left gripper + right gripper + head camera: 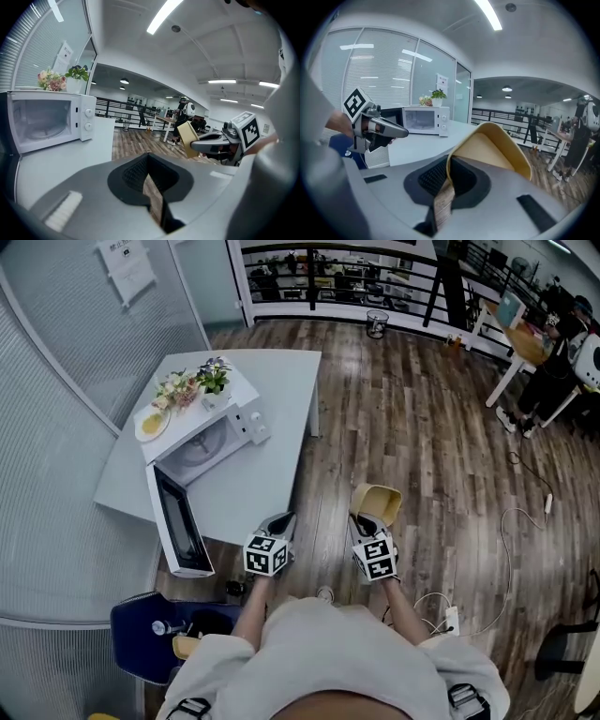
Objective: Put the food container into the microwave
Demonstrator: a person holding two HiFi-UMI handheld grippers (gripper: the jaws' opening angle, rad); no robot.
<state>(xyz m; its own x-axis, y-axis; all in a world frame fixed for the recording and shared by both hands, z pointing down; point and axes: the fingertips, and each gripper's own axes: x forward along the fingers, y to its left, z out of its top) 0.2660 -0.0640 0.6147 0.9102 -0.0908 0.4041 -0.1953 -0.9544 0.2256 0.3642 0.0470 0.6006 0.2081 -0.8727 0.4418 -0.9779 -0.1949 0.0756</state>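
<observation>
The white microwave (pixel 202 439) stands on a grey table (pixel 272 409), its door (pixel 178 521) swung wide open toward me. My right gripper (pixel 364 519) is shut on the rim of a beige food container (pixel 377 502), held over the wood floor to the right of the table's near corner. In the right gripper view the container (pixel 497 150) rises from the closed jaws, with the microwave (pixel 424 120) far ahead on the left. My left gripper (pixel 284 518) is shut and empty beside the table edge. From its view, the microwave (pixel 44 119) is left and the container (pixel 187 138) right.
Flowers (pixel 192 385) and a plate (pixel 152 424) sit on top of the microwave. A blue chair (pixel 155 634) stands at my lower left. Cables (pixel 525 521) trail on the floor at right. A bin (pixel 377 323), a railing and desks lie far back.
</observation>
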